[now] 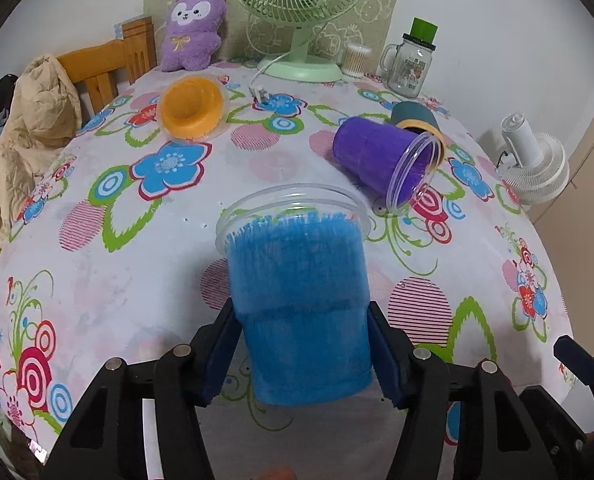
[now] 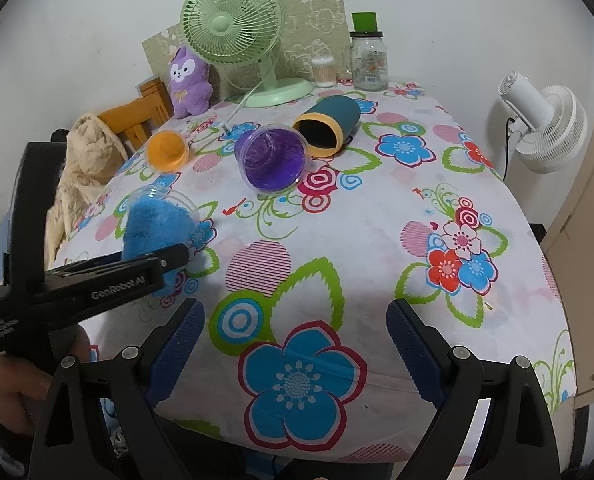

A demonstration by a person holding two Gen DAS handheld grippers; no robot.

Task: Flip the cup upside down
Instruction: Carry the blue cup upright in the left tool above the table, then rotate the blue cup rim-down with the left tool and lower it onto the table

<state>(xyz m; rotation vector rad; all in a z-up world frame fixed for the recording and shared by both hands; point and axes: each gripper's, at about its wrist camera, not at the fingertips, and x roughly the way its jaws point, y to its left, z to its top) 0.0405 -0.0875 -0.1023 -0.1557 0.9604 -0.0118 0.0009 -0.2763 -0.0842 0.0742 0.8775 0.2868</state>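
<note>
My left gripper (image 1: 303, 344) is shut on the blue cup (image 1: 297, 300), a clear cup lined with blue fuzz. It grips the cup near its base; the clear rim points away from me and slightly up, above the table. In the right wrist view the blue cup (image 2: 153, 228) is held tilted above the table's left side by the left gripper (image 2: 169, 260). My right gripper (image 2: 295, 352) is open and empty above the table's near edge. A purple cup (image 1: 385, 158) (image 2: 271, 158), an orange cup (image 1: 191, 106) (image 2: 167, 150) and a teal cup (image 2: 327, 124) lie on their sides.
The table has a flowered cloth (image 2: 357, 240). At the back stand a green fan (image 2: 241, 36), a purple plush toy (image 2: 189, 80), a glass jar (image 2: 369, 56) and a cotton swab box (image 2: 323, 71). A white fan (image 2: 545, 120) stands off the right edge; a wooden chair with a beige jacket (image 1: 29, 120) at left.
</note>
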